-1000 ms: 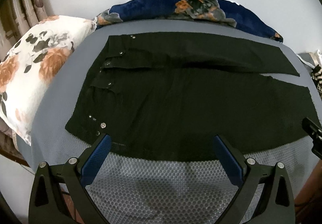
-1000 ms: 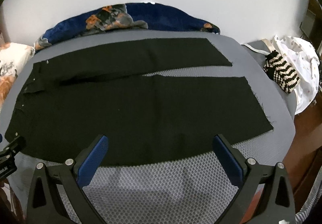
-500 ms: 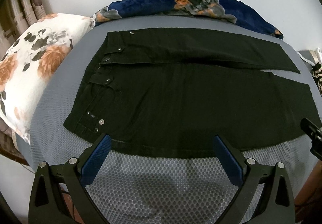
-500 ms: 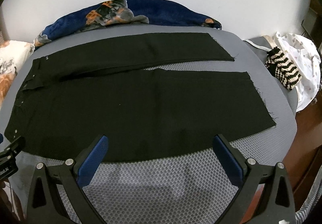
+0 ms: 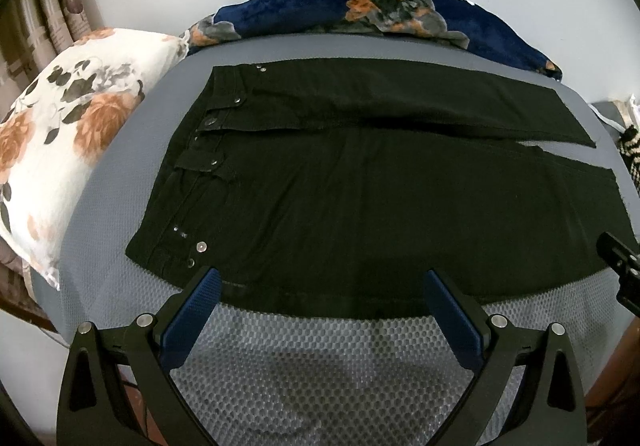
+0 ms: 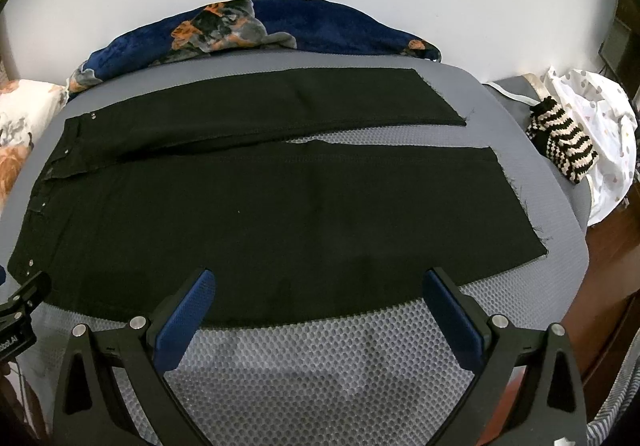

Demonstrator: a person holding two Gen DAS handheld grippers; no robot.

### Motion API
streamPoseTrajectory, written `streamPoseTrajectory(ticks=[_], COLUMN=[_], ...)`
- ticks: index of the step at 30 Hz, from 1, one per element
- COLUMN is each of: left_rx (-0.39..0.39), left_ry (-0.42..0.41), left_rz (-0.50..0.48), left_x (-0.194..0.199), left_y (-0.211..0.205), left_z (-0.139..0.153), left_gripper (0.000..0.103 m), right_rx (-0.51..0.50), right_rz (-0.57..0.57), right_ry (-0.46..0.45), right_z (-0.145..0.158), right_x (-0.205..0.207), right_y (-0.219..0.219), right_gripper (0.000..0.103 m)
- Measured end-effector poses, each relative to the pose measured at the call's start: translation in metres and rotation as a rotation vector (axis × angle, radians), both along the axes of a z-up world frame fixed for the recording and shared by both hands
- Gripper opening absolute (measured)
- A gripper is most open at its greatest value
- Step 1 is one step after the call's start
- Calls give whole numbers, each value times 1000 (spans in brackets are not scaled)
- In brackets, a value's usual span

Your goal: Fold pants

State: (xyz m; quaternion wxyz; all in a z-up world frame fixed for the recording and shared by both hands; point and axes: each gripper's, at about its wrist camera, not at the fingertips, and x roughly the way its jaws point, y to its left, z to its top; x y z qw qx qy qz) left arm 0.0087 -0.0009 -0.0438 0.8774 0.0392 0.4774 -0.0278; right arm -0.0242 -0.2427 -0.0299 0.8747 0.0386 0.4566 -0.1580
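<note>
While the black pants (image 5: 360,205) lie spread flat on the grey mesh-covered bed (image 5: 320,358), waistband toward the floral pillow (image 5: 68,149) and both legs running toward the striped knit item (image 6: 560,141), neither tool has taken hold. The left gripper (image 5: 320,310) hovers at the near hem by the waist, fingers spread wide and empty; the right gripper (image 6: 316,310) hovers likewise over the near leg, jaws apart. Judged risk: a pinch on the top layer alone would lift one ply and leave the under layer behind, skewing the fold. Uneven lifting by the two tools could twist the legs, which lie slightly apart toward the cuffs. The blue blanket (image 6: 280,29) borders the far edge.
</note>
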Motion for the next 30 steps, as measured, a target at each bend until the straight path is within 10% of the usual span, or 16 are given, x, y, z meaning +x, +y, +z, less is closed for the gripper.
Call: streamPoseTrajectory(ticks=[20, 30], left_rx=[-181, -400], left_ry=[-79, 24], left_rz=[120, 47], left_x=[116, 240], left_y=[107, 180], left_z=[28, 3], left_gripper=[98, 63], right_rx=[169, 192], right_rz=[89, 71], right_ry=[-188, -152], right_z=[35, 26], right_x=[88, 170], right_y=[-23, -21], right_gripper=[103, 103])
